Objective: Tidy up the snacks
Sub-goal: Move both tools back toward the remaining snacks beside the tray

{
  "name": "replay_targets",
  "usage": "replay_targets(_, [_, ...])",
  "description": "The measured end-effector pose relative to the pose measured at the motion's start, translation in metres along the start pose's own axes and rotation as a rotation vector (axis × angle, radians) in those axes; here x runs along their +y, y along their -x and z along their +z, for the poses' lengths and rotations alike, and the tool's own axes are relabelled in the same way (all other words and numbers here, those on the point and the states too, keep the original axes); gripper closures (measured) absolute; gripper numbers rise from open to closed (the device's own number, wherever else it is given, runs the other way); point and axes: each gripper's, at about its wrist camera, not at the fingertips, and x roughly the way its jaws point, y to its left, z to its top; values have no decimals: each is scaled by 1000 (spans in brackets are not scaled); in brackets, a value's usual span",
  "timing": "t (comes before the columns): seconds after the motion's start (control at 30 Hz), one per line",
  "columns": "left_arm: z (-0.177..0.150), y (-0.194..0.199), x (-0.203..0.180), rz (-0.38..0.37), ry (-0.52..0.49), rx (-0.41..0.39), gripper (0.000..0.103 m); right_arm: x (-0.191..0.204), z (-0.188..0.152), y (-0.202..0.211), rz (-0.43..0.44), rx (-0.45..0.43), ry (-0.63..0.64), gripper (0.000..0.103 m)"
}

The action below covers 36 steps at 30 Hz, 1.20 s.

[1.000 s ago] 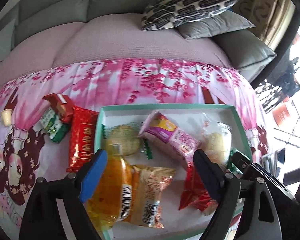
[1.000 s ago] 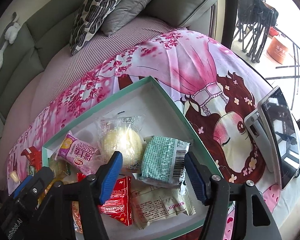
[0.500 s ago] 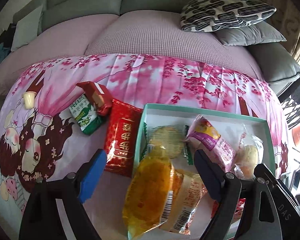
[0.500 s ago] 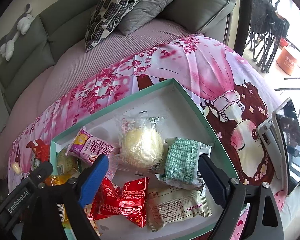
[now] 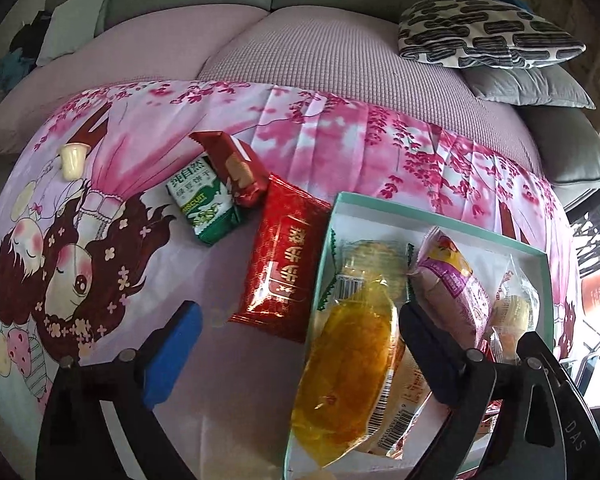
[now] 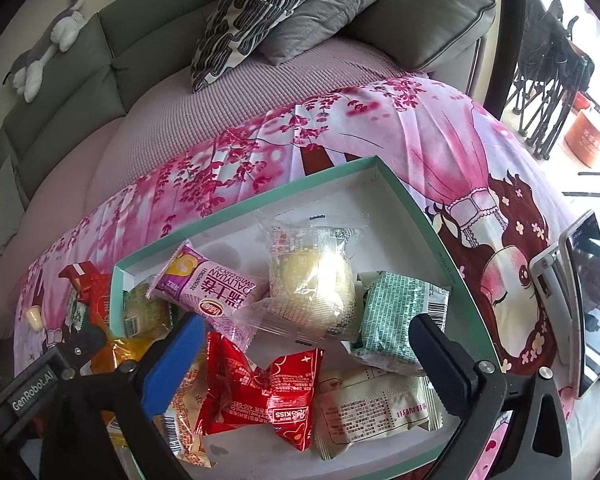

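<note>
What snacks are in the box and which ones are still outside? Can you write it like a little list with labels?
box: teal-edged tray on the pink cartoon cloth
in the box: yellow packet, purple roll packet, clear bun packet, green packet, red crinkly packet, pale packet
outside the box: big red packet, green-and-white biscuit pack, small red packet, small cream cup
left gripper: open, holding nothing
right gripper: open, holding nothing

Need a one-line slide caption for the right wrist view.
Open right gripper above a teal-rimmed box of wrapped snacks on a pink cartoon cloth.
</note>
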Motion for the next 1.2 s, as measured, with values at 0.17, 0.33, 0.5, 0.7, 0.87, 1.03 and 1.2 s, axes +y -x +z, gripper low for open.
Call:
replay_targets(0.17, [0, 3, 15, 7, 24, -5, 4, 17, -2, 6, 27, -9, 39, 0])
replay_targets(0.33, [-3, 4, 35, 28, 42, 4, 4, 39, -6, 13, 61, -19, 92, 0])
replay_targets(0.5, [-7, 5, 58, 61, 40, -6, 4, 61, -12, 18, 91, -21, 142, 0])
replay_targets(0.7, [-8, 7, 90, 77, 99, -4, 4, 87, -20, 22, 120, -24, 203, 0])
replay_targets(0.87, [-8, 5, 115, 109, 128, -3, 4, 109, -28, 21, 140, -20, 257, 0])
replay_targets(1.03, [-4, 3, 132, 122, 138, -2, 4, 126, -34, 23, 158, -32, 277, 0])
replay_targets(1.2, [-2, 7, 143, 121, 142, -10, 4, 145, -43, 20, 181, -26, 305, 0])
